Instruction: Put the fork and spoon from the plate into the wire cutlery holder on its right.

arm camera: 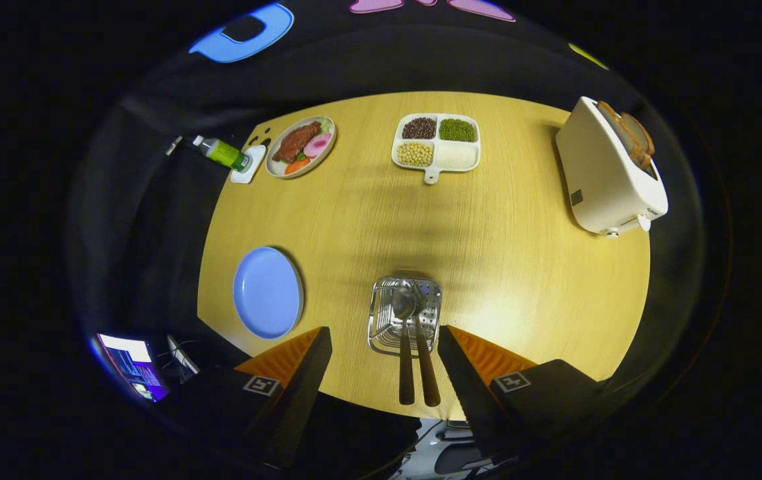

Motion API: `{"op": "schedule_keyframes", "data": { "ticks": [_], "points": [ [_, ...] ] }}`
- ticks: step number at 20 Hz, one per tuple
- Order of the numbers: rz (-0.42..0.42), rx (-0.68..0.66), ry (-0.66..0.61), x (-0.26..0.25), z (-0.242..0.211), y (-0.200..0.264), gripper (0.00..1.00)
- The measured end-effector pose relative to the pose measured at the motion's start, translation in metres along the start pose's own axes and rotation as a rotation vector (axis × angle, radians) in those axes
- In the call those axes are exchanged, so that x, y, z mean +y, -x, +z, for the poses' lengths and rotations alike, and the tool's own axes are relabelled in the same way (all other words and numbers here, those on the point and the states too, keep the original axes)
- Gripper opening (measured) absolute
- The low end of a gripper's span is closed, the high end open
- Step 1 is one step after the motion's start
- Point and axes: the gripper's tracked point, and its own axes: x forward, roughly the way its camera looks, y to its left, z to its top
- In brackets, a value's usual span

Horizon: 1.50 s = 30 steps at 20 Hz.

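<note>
Claw (384, 347) wide, gripping nothing, fork (426, 363) and spoon (405, 333) standing in wire cutlery holder (405, 313) between its fingers, blue plate (267, 292) bare at left on desk (487, 227).

Nothing here can be read as words or numbers.
The gripper (384, 330), its fingers spread apart and holding nothing, has a square black-and-white coded marker (261, 385) on each finger, a pattern with no lettering. The white toaster (604, 177) at the far right edge of the table (487, 233) bears a small dark mark on its side, too small to read. The green label on the bottle (221, 152) at the far left corner is also too small.
</note>
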Motion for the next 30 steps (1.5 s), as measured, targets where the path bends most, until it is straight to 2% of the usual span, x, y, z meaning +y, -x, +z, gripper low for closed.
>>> {"op": "schedule_keyframes", "data": {
  "ticks": [8, 14, 21, 25, 30],
  "points": [
    [0.000, -0.405, 0.009, 0.024, 0.043, 0.093, 1.00],
    [-0.055, -0.643, 0.077, 0.033, 0.064, 0.152, 1.00],
    [-0.102, -0.872, 0.173, 0.060, 0.075, 0.219, 0.99],
    [-0.096, -1.012, 0.166, 0.080, 0.077, 0.256, 0.99],
    [-0.143, -1.126, 0.168, 0.079, 0.072, 0.287, 0.99]
  ]
}}
